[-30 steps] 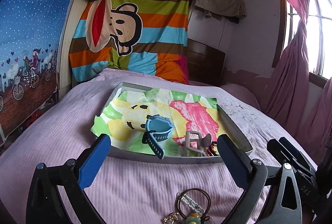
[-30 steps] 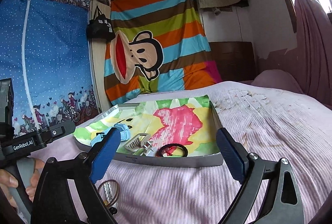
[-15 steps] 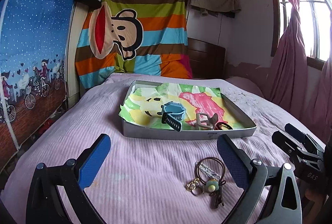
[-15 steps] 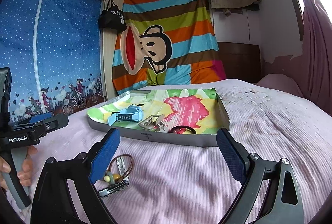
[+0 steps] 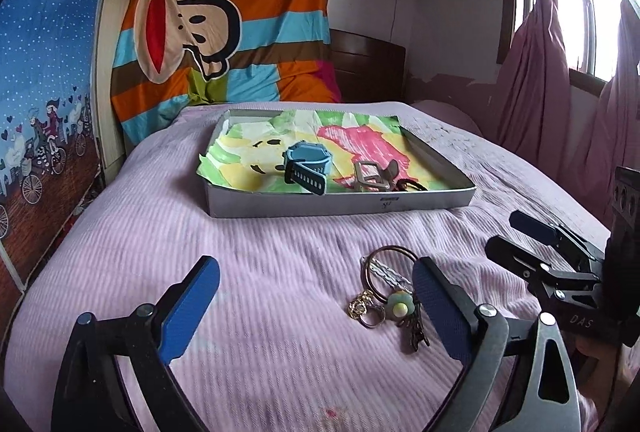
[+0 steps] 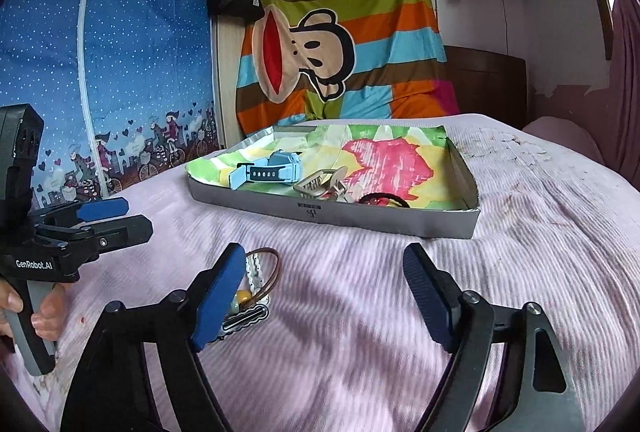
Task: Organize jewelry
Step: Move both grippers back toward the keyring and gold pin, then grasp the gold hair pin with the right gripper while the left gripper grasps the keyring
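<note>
Both grippers pulled back from grey cardboard tray | brown hoop trinket cluster near right of left gripper jaws | both jaws released, level over pink bed; right gripper

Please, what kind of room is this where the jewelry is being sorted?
Most likely a bedroom in a home. The work is done on a bed with a pink bedspread and a dark wooden headboard. A striped cartoon monkey blanket hangs behind it, and pink curtains cover the window.
</note>
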A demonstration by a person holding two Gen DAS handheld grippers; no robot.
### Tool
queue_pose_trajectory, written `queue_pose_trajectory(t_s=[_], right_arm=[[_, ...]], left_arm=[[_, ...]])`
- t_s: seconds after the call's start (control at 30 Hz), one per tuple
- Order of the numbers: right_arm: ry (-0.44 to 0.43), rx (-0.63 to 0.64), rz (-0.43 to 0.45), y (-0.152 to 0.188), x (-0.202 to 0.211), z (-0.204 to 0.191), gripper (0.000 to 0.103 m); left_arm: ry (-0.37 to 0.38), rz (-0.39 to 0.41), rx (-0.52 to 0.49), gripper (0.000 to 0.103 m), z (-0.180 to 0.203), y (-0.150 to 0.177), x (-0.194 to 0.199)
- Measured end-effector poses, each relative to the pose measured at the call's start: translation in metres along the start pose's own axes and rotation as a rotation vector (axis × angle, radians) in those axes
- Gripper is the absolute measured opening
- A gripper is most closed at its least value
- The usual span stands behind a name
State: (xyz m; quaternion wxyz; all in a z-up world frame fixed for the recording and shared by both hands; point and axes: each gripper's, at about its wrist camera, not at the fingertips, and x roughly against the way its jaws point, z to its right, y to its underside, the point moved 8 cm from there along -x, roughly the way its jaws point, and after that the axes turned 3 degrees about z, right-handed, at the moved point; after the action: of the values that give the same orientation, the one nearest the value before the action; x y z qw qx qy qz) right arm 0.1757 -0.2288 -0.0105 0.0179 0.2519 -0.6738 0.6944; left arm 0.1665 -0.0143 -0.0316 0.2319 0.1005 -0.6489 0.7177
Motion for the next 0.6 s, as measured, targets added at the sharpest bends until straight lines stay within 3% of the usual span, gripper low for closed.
queue_pose_trajectory(t_s=[0.37,0.6], right_arm=[[-0.04,0.006,-0.085,0.014,-0.021,-0.011,0.034],[-0.071,0.022,-0.129,0.018,-0.032,-0.019,0.033]], left_arm=[[0.151,-0.172,0.038,0.043,0.008,0.025,-0.025],[0.199,-0.241,0.054,0.028,0.011,0.037,-0.034]])
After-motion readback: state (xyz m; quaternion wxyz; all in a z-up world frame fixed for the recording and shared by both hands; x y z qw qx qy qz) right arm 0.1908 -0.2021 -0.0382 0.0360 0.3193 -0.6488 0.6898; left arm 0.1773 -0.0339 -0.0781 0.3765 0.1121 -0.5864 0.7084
